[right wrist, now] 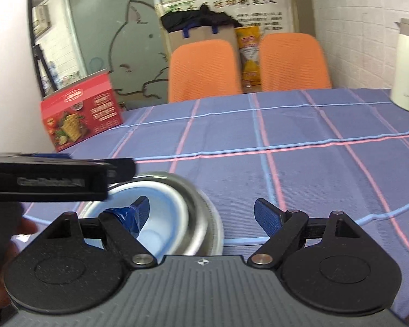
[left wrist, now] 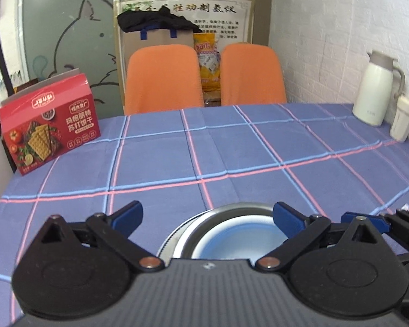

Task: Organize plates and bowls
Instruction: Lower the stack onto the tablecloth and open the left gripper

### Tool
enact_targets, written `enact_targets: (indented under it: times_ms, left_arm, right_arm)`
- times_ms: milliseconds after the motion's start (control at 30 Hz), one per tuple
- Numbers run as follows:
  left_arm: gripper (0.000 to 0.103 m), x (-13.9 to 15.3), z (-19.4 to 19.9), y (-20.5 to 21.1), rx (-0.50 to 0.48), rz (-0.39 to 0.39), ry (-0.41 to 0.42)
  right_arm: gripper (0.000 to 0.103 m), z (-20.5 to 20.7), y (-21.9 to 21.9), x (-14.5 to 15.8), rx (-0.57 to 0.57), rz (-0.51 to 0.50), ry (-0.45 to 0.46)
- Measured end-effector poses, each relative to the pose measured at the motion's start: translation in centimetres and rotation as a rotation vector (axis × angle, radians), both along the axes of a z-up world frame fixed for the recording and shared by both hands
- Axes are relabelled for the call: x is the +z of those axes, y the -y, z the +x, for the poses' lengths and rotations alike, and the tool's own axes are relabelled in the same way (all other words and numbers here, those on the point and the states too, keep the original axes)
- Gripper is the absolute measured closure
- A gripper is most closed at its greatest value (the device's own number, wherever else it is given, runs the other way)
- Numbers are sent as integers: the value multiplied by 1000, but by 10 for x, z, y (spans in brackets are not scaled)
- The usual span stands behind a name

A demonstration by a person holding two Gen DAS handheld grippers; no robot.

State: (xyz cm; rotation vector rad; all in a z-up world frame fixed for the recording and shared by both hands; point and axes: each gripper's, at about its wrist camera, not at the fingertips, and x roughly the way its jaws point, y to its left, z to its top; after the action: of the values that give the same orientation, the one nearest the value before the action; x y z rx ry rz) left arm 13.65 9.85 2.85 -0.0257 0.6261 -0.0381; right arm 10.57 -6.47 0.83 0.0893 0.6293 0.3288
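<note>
The checked tablecloth [left wrist: 231, 147] spreads ahead of me. At its near edge sits a steel bowl [left wrist: 233, 209] with a blue bowl [left wrist: 240, 237] nested inside. My left tongs [left wrist: 207, 215] gape wide above them; my right tongs [right wrist: 201, 211] are spread too, empty, just beside.

Office break rm: orange chairs [left wrist: 163, 75], notice poster [left wrist: 185, 19], checked tablecloth [left wrist: 231, 147].
</note>
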Motion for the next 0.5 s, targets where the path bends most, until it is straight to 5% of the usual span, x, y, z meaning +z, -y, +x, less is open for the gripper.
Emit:
enact_targets:
  times_ms: [200,500]
  left_arm:
    - [3,-1,-20,13,48,-94,4]
    - [3,-3,-77,48,18,-82,5]
  right_arm:
    - [32,-6,37,-2,-166,-61,6]
    - [31,-51,70,-7,-230,-58,-19]
